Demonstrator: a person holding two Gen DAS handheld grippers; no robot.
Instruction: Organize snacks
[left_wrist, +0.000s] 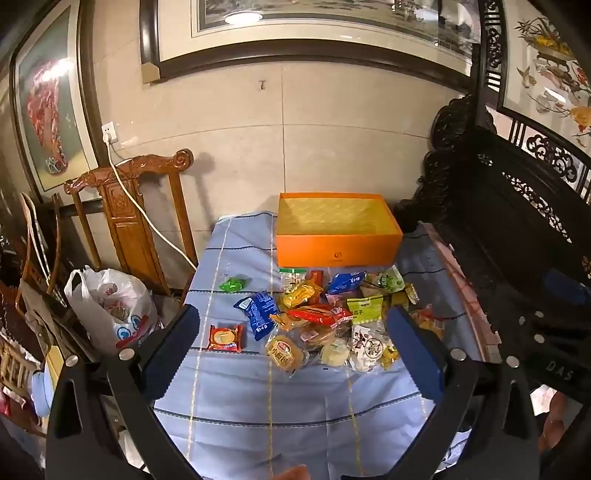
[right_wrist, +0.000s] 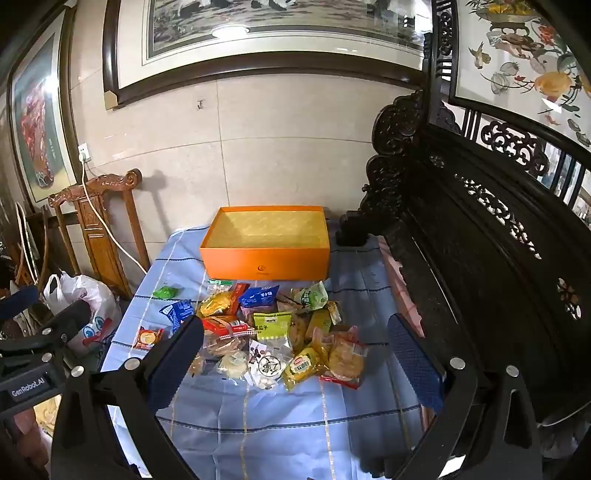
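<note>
The left tool (left_wrist: 293, 354) hangs above the near part of the surface (left_wrist: 295, 424) with its fingers spread wide and nothing between them; the right tool (right_wrist: 295, 360) is likewise wide apart and holds nothing. Both look toward a heap of snacks (right_wrist: 273, 332) lying on the blue striped cloth in the middle of the surface. Behind the heap, at the far edge against the wall, stands the orange box (right_wrist: 267, 254), open on top with a yellow lining; no snack shows inside it. A few packets lie apart on the left of the heap: a green packet (left_wrist: 233, 284), a blue packet (left_wrist: 258, 314) and a small red packet (left_wrist: 224, 338). Left of the surface stand a wooden chair (left_wrist: 136, 221) and a white plastic bag (left_wrist: 110, 310); a dark carved bench (right_wrist: 480, 258) lies on the right.
</note>
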